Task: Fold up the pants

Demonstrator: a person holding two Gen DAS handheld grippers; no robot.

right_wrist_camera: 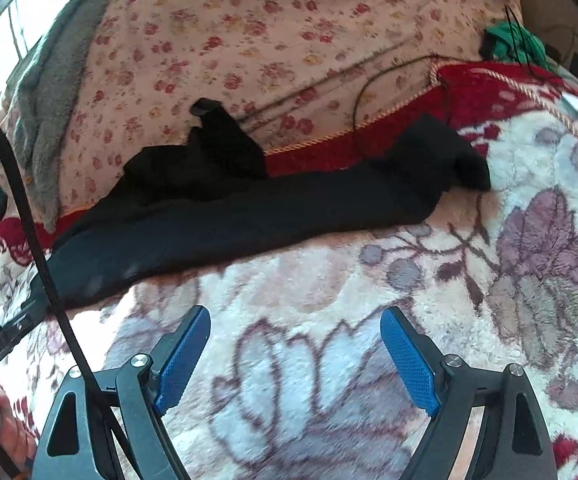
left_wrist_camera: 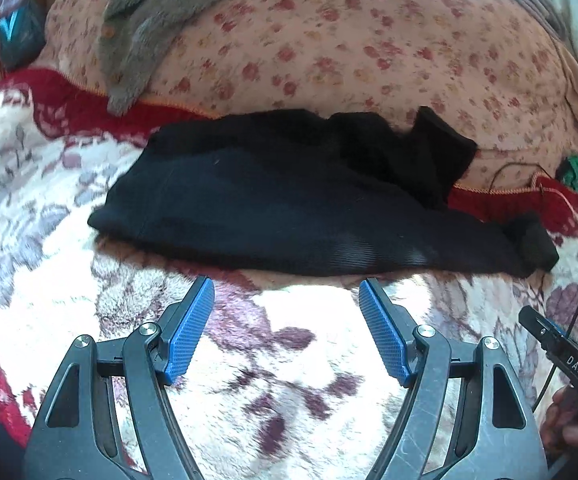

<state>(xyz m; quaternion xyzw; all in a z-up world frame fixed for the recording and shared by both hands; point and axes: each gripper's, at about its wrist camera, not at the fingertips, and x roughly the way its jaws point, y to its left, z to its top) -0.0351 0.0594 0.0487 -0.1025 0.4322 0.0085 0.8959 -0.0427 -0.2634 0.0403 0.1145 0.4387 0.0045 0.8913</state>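
The black pants (left_wrist_camera: 273, 204) are lying as matt, finely ribbed knit cloth on a plush, fuzzy floral blanket (left_wrist_camera: 289, 360). Behind the pants, a smooth printed cotton quilt (left_wrist_camera: 329, 48) is carrying a shaggy grey fleece garment (left_wrist_camera: 149, 20). The left gripper (left_wrist_camera: 287, 332) is showing matt black plastic arms, dimpled blue pads (left_wrist_camera: 187, 340) and shiny metal pins.

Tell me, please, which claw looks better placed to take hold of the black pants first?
Probably the left claw: it is open, with the near edge of the pants just beyond its tips. The right claw is open too, but faces bare blanket, with the pants farther off to its left.
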